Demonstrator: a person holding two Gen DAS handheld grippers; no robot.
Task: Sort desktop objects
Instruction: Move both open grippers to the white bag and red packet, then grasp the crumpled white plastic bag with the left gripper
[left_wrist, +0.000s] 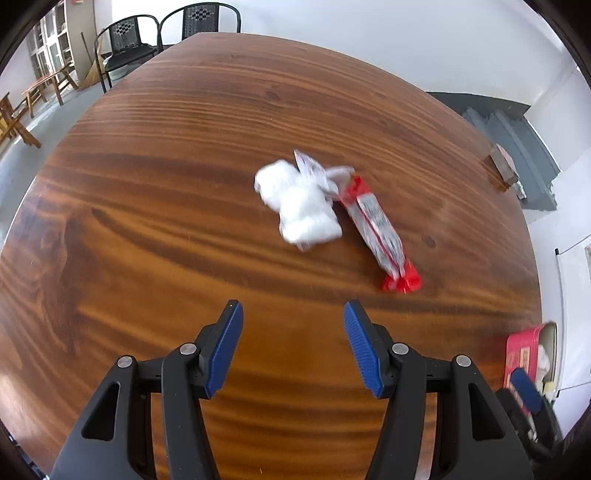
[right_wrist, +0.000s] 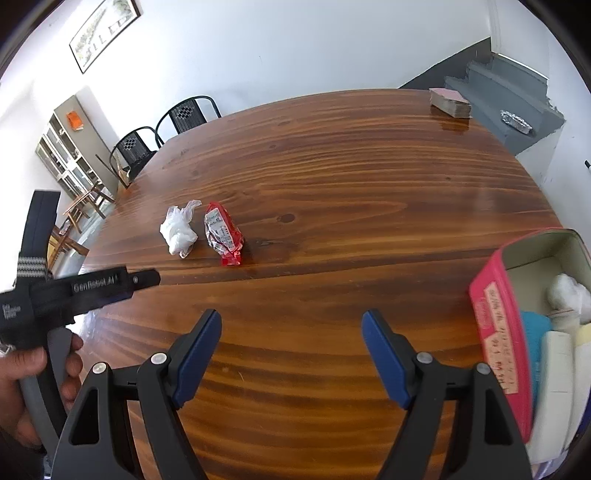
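Left wrist view: steep downward look, low over wooden table (left_wrist: 147, 221), facing far chairs. Right wrist view: slightly shallower tilt, set further right beside red tin (right_wrist: 495, 332). Shared: white crumpled bag (left_wrist: 299, 206), red packet (left_wrist: 376, 229), tabletop, chairs.

"GenRobot.AI" in pale letters on the black body of the left tongs (right_wrist: 99, 286), small white lettering lower on the same body too blurred to read, handwritten label on the red tin (right_wrist: 498, 332) illegible, print on the red snack packet (right_wrist: 223, 232) unreadable
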